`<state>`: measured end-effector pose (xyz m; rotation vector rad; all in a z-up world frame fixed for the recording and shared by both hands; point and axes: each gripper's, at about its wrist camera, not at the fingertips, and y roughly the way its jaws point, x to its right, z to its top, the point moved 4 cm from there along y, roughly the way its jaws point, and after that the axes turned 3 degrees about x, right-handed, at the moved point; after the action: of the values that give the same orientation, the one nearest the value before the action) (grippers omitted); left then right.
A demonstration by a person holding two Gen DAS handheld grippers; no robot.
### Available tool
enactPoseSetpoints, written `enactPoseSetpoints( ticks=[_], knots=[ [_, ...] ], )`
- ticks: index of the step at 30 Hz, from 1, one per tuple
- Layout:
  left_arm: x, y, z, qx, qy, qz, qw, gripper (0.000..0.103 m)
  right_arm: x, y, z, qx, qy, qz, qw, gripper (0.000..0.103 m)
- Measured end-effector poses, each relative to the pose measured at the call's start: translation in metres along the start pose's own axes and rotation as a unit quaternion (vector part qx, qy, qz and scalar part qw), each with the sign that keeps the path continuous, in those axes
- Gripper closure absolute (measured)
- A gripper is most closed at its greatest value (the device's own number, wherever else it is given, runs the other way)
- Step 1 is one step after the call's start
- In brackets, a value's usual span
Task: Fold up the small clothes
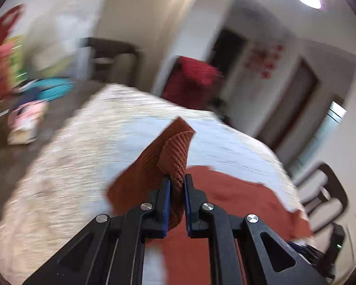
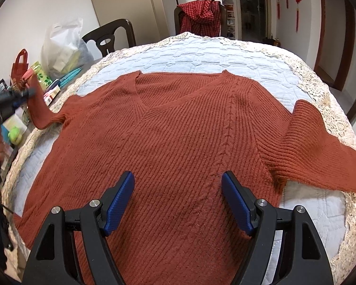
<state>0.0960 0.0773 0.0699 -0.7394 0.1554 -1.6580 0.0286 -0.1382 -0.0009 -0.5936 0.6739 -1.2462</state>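
Note:
A rust-orange knit V-neck sweater (image 2: 178,137) lies flat, front up, on the quilted table cover (image 2: 201,54). Its right sleeve (image 2: 315,147) rests bent on the cover. My left gripper (image 1: 177,180) is shut on the cuff of the left sleeve (image 1: 175,152) and holds it lifted above the table; it also shows in the right wrist view (image 2: 29,92) at the far left, with the sleeve (image 2: 42,114) hanging from it. My right gripper (image 2: 178,180) is open and empty, hovering over the sweater's lower body.
A chair draped with a red checked cloth (image 2: 200,16) stands at the table's far end. Another dark chair (image 2: 109,39) and a white plastic bag (image 2: 64,47) are at the far left. Small packets and clutter (image 2: 35,83) crowd the left edge.

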Motion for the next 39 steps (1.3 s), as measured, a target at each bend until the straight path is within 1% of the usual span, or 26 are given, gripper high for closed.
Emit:
enactPoseSetpoints(
  ticks=[2,4,5,8,10,12,14,15,17,20,21,23,26,27,28,29,30,31,32,33,35,36,38,39],
  knots=[
    [0.032,0.014,-0.007,-0.016,0.025,-0.039,0.9988,0.091,0.001,-0.003,0.0,0.003,0.003,0.001,1.0,0.027],
    [0.059,0.033,-0.019,-0.043,0.048,-0.083,0.9944,0.091,0.003,-0.005,-0.001,0.004,0.006,0.0,1.0,0.027],
    [0.069,0.044,-0.027,-0.061,0.054,-0.098,0.9918,0.09,0.003,-0.007,-0.002,0.004,0.007,-0.001,1.0,0.027],
    [0.082,0.069,-0.05,-0.118,0.053,-0.117,0.9847,0.087,0.006,-0.011,-0.004,0.003,0.012,-0.001,1.0,0.027],
    [0.081,0.069,-0.057,-0.128,0.048,-0.122,0.9832,0.077,0.008,-0.013,-0.005,0.004,0.015,0.001,1.0,0.027],
    [0.075,0.057,-0.058,-0.117,0.043,-0.128,0.9839,0.07,0.009,-0.016,-0.003,0.006,0.018,0.004,1.0,0.027],
    [0.063,0.042,-0.052,-0.097,0.04,-0.112,0.9881,0.066,0.009,-0.016,0.0,0.007,0.023,0.012,1.0,0.027],
    [0.056,0.035,-0.05,-0.085,0.039,-0.098,0.9908,0.063,0.008,-0.015,0.001,0.006,0.026,0.017,1.0,0.027],
    [0.035,0.03,-0.044,-0.069,0.034,-0.06,0.9953,0.062,0.005,-0.012,0.008,0.004,0.032,0.034,0.999,0.027],
    [0.006,0.029,-0.046,-0.074,0.022,-0.01,0.997,0.062,-0.008,-0.003,0.021,0.002,0.034,0.057,0.998,0.027],
    [0.0,0.029,-0.048,-0.077,0.019,-0.001,0.9968,0.062,-0.013,0.001,0.025,0.001,0.031,0.064,0.997,0.028],
    [-0.007,0.03,-0.051,-0.084,0.019,0.011,0.9963,0.062,-0.022,0.016,0.033,-0.012,0.027,0.067,0.997,0.034],
    [-0.009,0.031,-0.056,-0.086,0.023,0.01,0.996,0.062,-0.032,0.044,0.04,-0.041,0.028,0.077,0.996,0.047],
    [-0.007,0.03,-0.058,-0.085,0.024,0.008,0.9961,0.062,-0.033,0.056,0.041,-0.056,0.032,0.068,0.996,0.055],
    [-0.006,0.03,-0.057,-0.083,0.027,0.008,0.9962,0.062,-0.032,0.062,0.04,-0.062,0.033,0.064,0.995,0.058],
    [-0.002,0.032,-0.06,-0.081,0.03,0.008,0.9962,0.062,-0.034,0.066,0.042,-0.06,0.03,0.057,0.996,0.059],
    [0.0,0.034,-0.06,-0.08,0.033,0.008,0.9962,0.062,-0.036,0.068,0.044,-0.057,0.022,0.045,0.997,0.065],
    [0.001,0.037,-0.061,-0.08,0.036,0.007,0.9961,0.062,-0.039,0.067,0.046,-0.057,0.017,0.041,0.997,0.081],
    [0.002,0.038,-0.06,-0.081,0.04,0.006,0.9959,0.062,-0.042,0.066,0.048,-0.056,0.012,0.046,0.997,0.091],
    [0.003,0.04,-0.059,-0.08,0.045,0.006,0.9958,0.062,-0.046,0.066,0.049,-0.056,0.001,0.045,0.997,0.096],
    [0.004,0.042,-0.057,-0.079,0.052,0.002,0.9955,0.062,-0.05,0.061,0.051,-0.048,-0.021,0.04,0.998,0.097],
    [0.004,0.043,-0.056,-0.079,0.054,0.001,0.9955,0.062,-0.05,0.059,0.053,-0.044,-0.023,0.045,0.998,0.101],
    [0.005,0.047,-0.055,-0.081,0.055,-0.002,0.9952,0.062,-0.048,0.055,0.06,-0.035,-0.018,0.058,0.998,0.101],
    [0.006,0.048,-0.054,-0.082,0.056,-0.002,0.9951,0.062,-0.045,0.054,0.064,-0.028,-0.018,0.058,0.998,0.101]
  ],
)
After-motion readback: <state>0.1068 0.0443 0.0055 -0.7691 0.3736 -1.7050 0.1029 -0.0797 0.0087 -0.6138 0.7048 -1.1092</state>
